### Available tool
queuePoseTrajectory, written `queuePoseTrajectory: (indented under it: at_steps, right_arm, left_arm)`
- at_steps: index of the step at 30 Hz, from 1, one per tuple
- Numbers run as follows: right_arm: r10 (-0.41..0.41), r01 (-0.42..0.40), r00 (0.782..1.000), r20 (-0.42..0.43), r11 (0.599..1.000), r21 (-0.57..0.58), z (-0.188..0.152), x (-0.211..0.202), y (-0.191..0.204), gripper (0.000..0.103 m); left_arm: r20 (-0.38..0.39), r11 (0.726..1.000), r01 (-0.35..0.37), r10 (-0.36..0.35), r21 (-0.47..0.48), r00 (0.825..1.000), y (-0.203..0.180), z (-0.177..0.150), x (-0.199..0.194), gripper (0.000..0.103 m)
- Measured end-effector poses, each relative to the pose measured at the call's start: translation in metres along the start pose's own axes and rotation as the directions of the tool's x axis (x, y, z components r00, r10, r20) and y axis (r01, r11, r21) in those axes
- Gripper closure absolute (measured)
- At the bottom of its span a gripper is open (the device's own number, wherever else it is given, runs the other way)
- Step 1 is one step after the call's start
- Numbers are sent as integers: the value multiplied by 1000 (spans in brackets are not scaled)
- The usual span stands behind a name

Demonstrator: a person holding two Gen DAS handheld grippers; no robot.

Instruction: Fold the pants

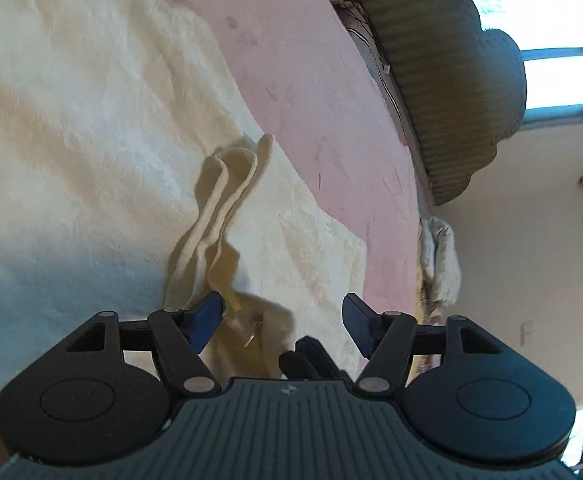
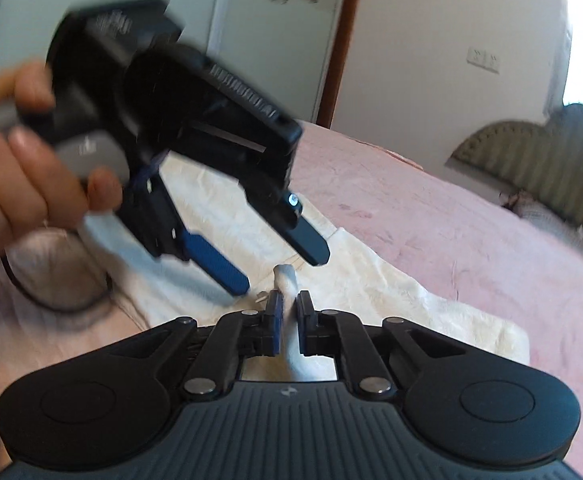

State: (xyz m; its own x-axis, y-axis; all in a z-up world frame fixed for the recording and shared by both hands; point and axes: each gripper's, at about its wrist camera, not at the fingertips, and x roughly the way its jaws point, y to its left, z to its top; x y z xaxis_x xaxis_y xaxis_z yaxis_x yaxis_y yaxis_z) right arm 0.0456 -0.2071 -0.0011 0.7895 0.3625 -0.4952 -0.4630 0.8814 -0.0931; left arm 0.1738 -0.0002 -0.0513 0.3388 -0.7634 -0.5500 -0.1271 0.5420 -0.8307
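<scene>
Cream, crinkled pants [image 1: 91, 128] lie spread over a pink bed sheet [image 1: 315, 92], one hem ridge [image 1: 227, 200] bunched upright toward the sheet's near edge. Only the right wrist view shows a hand [image 2: 15, 160] tilting the left gripper [image 2: 279, 272] downward, blurred, fingers spread apart and seemingly grasping nothing. The right gripper [image 2: 287, 320] is clenched on a pale fold of the pants.

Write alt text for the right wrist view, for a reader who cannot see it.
The right gripper is shut on a raised fold of the cream pants, which lie on a pink bed. Above and to its left, a hand holds the left gripper with its blue-padded fingers open and pointing down at the fabric.
</scene>
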Motion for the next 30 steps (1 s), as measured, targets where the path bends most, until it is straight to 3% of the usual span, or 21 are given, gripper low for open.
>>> queuePoseTrajectory:
  at_steps: [2, 5, 7, 9, 11, 14, 18, 21, 23, 24, 27, 30]
  right_arm:
    - [28, -28, 1000, -6, 999, 34, -2, -1, -5, 95]
    - [38, -39, 999, 11, 997, 72, -2, -3, -10, 95]
    - [13, -15, 1000, 21, 994, 107, -3, -4, -14, 94]
    - [-72, 75, 996, -46, 994, 81, -4, 15, -18, 92]
    - [-119, 124, 988, -99, 991, 44, -6, 30, -15, 91]
    - [-74, 83, 989, -131, 994, 67, -10, 43, -9, 91]
    - [-42, 45, 994, -102, 999, 28, -4, 38, 10, 91]
    - [-44, 45, 991, -123, 999, 9, -8, 47, 12, 91]
    - [-33, 40, 986, -163, 998, 44, -13, 55, 8, 91]
    - [-31, 42, 987, -158, 997, 64, -13, 52, 6, 91]
    - [-42, 53, 992, -120, 994, 94, -9, 39, 4, 91]
    - [2, 17, 991, -137, 990, 139, -10, 41, 2, 90]
  left_arm:
    - [-20, 996, 6, -8, -93, 1000, 13, 5, 13, 32]
    - [-15, 992, 23, -25, -122, 1000, 19, 5, 17, 40]
    - [-14, 993, 41, -43, -106, 999, 18, 6, 17, 73]
    - [-13, 996, 39, -40, -79, 999, 15, 4, 16, 90]
    - [4, 999, 22, -21, -45, 1000, 11, 1, 14, 98]
    - [37, 998, -60, 59, 33, 998, 3, -6, 8, 100]
    - [83, 985, -118, 108, 126, 991, -3, -16, -9, 100]
    - [69, 972, -187, 179, 145, 982, 1, -16, 2, 100]
    - [71, 974, -184, 176, 130, 982, 6, -15, 3, 98]
    - [71, 974, -181, 173, 137, 982, 5, -15, 2, 91]
    - [100, 963, -201, 185, 178, 978, -2, -14, -6, 90]
    - [188, 925, -287, 245, 249, 951, -11, -20, -23, 88]
